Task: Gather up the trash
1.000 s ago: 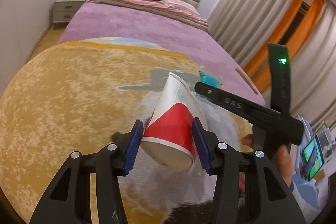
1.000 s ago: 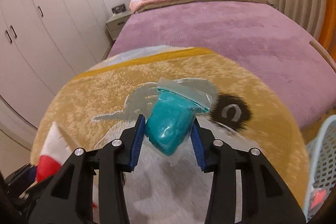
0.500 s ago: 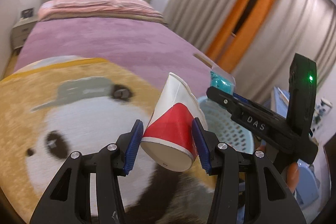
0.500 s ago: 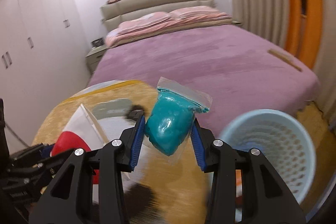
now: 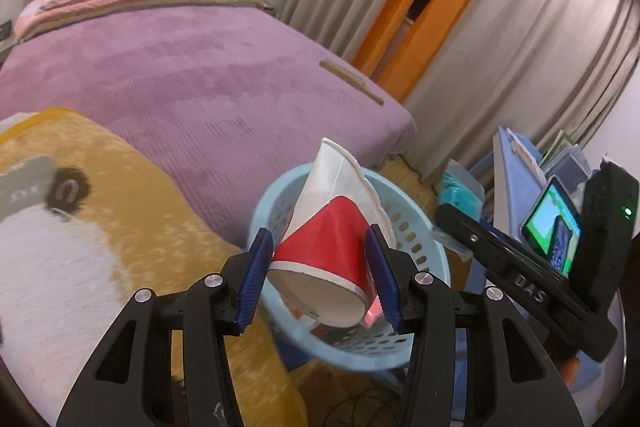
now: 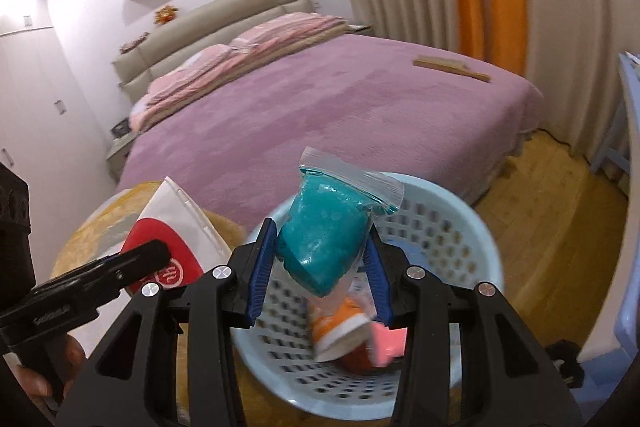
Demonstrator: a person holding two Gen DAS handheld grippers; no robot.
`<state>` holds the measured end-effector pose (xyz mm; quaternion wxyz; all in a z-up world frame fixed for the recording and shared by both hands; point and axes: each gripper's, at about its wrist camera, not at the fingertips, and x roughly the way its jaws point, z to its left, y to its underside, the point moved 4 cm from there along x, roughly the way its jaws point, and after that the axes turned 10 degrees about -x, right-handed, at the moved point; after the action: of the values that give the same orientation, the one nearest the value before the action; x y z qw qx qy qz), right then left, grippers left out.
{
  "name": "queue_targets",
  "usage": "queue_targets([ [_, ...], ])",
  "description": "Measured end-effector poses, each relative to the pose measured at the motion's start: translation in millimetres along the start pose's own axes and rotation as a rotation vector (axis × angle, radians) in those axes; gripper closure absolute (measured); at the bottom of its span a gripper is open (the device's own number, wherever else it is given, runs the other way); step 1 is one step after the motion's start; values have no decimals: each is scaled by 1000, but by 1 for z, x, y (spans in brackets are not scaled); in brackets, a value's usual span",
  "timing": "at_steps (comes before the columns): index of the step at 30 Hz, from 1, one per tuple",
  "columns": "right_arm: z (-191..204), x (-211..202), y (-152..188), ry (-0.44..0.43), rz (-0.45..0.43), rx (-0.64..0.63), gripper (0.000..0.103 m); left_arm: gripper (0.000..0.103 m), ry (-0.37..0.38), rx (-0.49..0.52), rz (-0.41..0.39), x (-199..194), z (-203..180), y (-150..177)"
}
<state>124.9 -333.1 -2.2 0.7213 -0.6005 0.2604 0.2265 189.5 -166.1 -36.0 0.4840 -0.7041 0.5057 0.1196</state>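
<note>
Crushed paper cup [image 5: 326,247], teal-filled plastic bag [image 6: 324,239], perforated basket [image 6: 472,247]

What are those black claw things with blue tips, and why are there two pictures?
They are grabbing tools; a person holds one in each hand. Each tool has its own camera looking along its fingers, so there are two pictures. The left gripper squeezes a red and white paper cup. The right gripper squeezes a clear bag of teal stuff. Both hang over a light blue basket that already holds some trash. Behind is a bed with a purple cover.
</note>
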Motion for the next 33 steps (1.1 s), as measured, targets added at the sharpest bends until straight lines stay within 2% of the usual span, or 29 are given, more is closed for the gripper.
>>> queue_targets([
  [4, -19, 15, 9, 6, 41, 43, 63, 56, -30, 1, 34, 26, 0, 1],
  [10, -32, 31, 19, 9, 79, 82, 61, 55, -72, 6, 58, 45, 0, 5],
  [12, -35, 35, 21, 0, 89, 89, 55, 56, -80, 10, 64, 48, 1, 6],
  [14, -37, 39, 23, -1, 93, 97, 34, 46, -85, 14, 63, 49, 1, 6],
  [15, -38, 39, 24, 1, 91, 96, 33, 37, -88, 15, 58, 48, 0, 7],
  [16, -38, 39, 25, 2, 92, 91, 33, 32, -91, 16, 51, 46, 0, 8],
  [20, -35, 38, 28, -13, 96, 84, 33, 30, -103, 35, 38, 40, -2, 11],
  [25, -26, 29, 29, -35, 80, 51, 33, 22, -138, 58, -9, 23, -4, 15],
  [27, -21, 24, 29, -48, 72, 35, 33, 20, -171, 79, -50, 9, -3, 19],
  [33, 4, 8, 27, -59, 44, -30, 33, 19, -264, 162, -155, -27, -2, 31],
])
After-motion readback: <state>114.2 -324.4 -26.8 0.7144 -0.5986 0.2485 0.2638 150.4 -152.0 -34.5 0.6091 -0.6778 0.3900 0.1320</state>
